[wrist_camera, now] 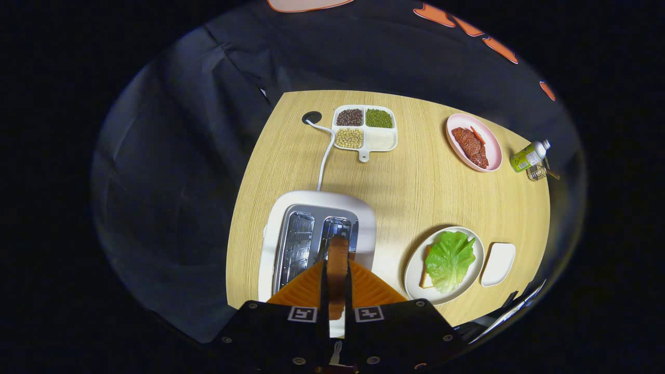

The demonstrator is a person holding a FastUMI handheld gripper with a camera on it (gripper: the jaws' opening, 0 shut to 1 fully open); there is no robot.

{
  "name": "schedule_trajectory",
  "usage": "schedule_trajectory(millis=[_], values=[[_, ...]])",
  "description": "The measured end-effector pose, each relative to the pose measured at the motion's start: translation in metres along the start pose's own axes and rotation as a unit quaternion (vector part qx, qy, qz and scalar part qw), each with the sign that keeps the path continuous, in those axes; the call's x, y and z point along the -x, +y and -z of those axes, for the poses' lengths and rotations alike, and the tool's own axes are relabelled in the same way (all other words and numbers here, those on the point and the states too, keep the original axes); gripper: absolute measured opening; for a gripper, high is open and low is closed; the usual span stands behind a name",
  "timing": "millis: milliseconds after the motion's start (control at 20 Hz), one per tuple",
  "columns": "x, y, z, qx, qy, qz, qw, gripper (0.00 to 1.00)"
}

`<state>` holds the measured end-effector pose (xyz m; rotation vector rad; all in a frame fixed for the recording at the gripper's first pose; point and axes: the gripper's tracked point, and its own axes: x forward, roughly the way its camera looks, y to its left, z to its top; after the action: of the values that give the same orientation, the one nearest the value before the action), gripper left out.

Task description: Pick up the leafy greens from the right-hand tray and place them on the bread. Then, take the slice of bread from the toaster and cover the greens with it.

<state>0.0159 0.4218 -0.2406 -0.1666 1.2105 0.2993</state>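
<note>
Toast lifted clear of the toaster point(317, 228)

The gripper point(336, 275) is closed on the bread slice point(337, 267), held edge-on above the slots; the leafy greens point(450, 259) already lie on the plated bread point(426, 280) (step two under way). Next, judging by this: carry right and lay it flat.

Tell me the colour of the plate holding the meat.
Pink plate, seen in the gripper view.
</note>
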Motion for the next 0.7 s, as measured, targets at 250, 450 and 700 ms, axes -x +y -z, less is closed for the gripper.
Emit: schedule_trajectory(millis=[250,450,700], values=[[0.022,0.002,-0.009,0.015,-0.023,-0.006,1.0,0.08],[0.055,-0.001,-0.02,0.01,-0.052,-0.028,0.998,0.08],[0.095,-0.024,-0.023,0.0,-0.085,-0.05,0.995,0.07]])
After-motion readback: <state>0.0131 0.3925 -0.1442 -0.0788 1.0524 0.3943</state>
